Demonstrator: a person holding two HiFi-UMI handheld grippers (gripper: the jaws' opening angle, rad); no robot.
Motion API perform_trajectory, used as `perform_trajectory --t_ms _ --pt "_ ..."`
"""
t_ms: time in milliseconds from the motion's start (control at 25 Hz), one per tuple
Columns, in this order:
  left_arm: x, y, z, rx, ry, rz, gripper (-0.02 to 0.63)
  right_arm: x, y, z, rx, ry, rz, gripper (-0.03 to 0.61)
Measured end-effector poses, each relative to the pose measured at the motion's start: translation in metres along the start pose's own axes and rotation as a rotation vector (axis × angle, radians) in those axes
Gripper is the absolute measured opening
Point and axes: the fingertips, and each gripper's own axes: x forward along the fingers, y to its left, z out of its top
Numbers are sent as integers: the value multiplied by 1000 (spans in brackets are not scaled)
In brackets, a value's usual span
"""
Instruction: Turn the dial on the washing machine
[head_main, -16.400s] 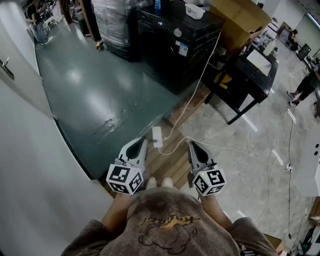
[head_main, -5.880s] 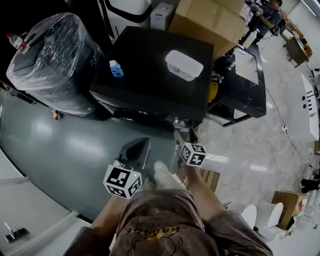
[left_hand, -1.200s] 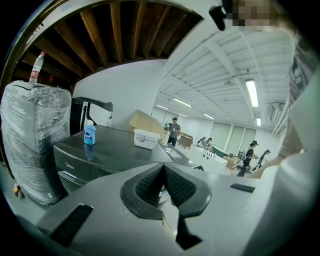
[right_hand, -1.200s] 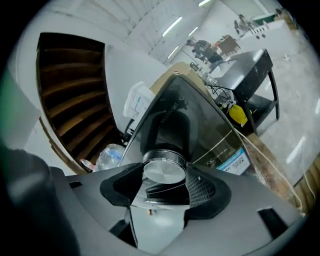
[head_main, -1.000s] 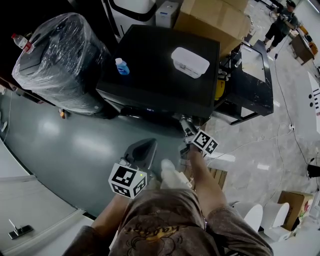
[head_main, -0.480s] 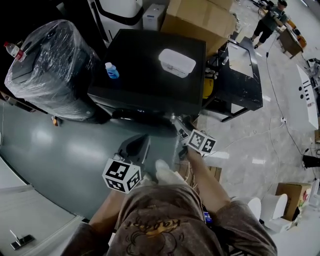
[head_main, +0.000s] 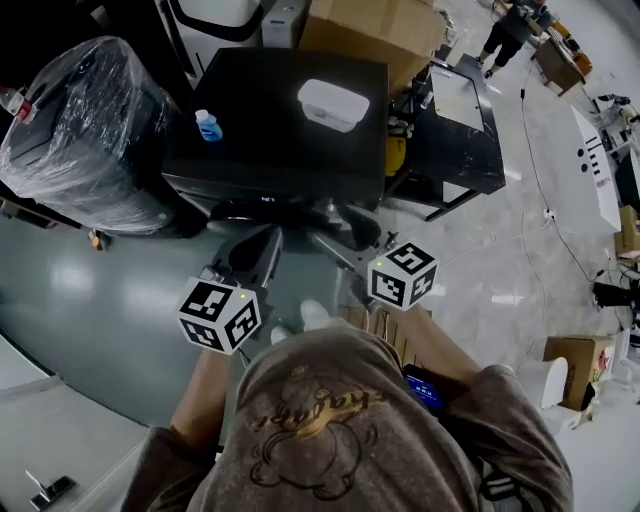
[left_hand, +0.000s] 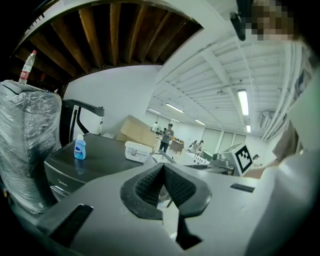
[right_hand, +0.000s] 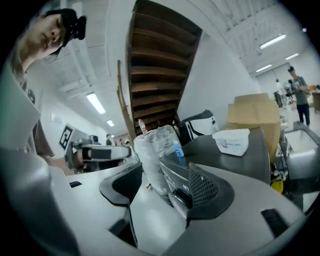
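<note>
At the washing machine (head_main: 270, 110) front, my right claw (right_hand: 165, 172) is spread wide, what looks like the dial (right_hand: 183, 197) beside one jaw; left claw (left_hand: 163, 167) pressed together, empty. Centre, squeeze, then twist.

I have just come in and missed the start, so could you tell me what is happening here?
A person stands at a black washing machine, a gripper in each hand. The right gripper is open at the machine's front, with what looks like the dial beside one jaw, not gripped. The left gripper is shut and empty.
</note>
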Motion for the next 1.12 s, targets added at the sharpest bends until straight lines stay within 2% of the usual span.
perform_trajectory --t_ms 120,280,520,560,600,720,800,1000,1120 --pt "-14 -7 0 7 22 -26 -2 -9 34 5 -80 30 70 267" --pt "-32 -7 -5 21 32 -23 -2 -26 66 20 -67 10 153 267" --pt "-41 -11 -6 46 -15 -11 -2 -37 90 23 -184 19 234 263" --pt "-41 -11 -5 49 -34 -7 -3 -38 92 21 -210 15 237 206" --pt "-41 -11 -5 51 -56 0 -3 -38 93 20 -230 4 234 117" --pt "-41 -8 -4 65 -110 30 -3 -37 88 18 -235 -44 196 21" --pt "-42 -5 -6 73 -131 55 -3 -37 83 18 -218 -86 161 2" --pt "-43 4 -16 57 -175 103 -2 -36 60 6 -192 -146 43 0" --pt "-45 13 -24 64 -175 128 -3 -33 53 -1 -173 -148 22 0"
